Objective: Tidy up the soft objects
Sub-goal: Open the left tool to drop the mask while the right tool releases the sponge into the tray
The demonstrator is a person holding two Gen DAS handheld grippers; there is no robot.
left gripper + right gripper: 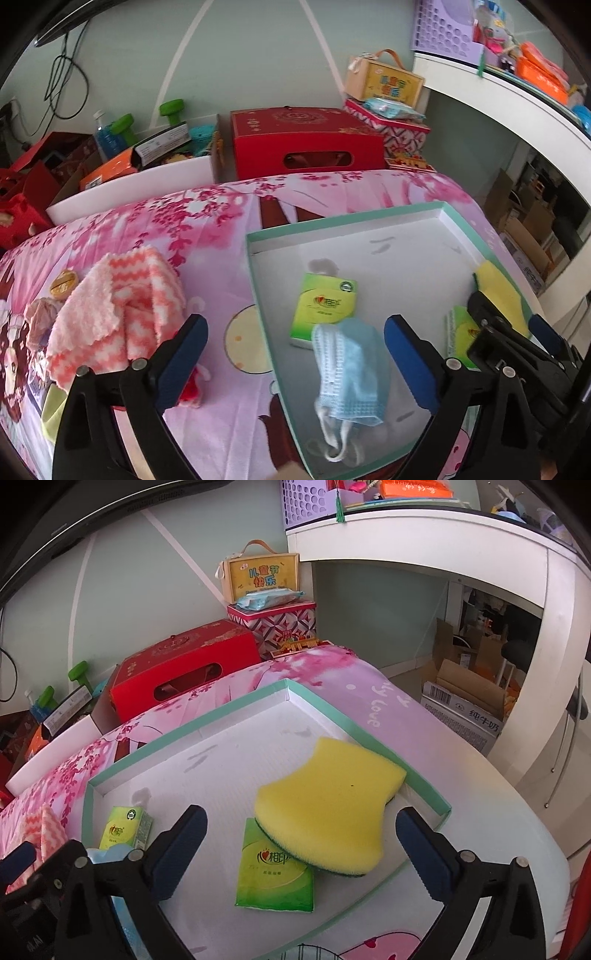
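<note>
A shallow tray with a teal rim (pixel 255 280) lies on a pink floral sheet. Inside it are a blue face mask (pixel 349 365), a green tissue pack (pixel 325 310), a second tissue pack (pixel 275 875) and a yellow sponge (pixel 328 805) resting partly on that pack. My left gripper (pixel 295 323) stands open over the tray's near left side; the mask lies loose between its fingers, untouched. My right gripper (pixel 301 814) is open too, its fingers either side of the sponge's near end without pressing it. A pink and white zigzag towel (pixel 118 314) lies crumpled on the sheet left of the tray.
A red box (pixel 306 144) and a patterned tin (pixel 273 624) stand beyond the sheet's far edge. A white desk (pixel 424 531) with a purple basket (pixel 306 498) rises at the right, with cardboard boxes (pixel 461 698) under it. A small red toy (pixel 190 391) lies by my left finger.
</note>
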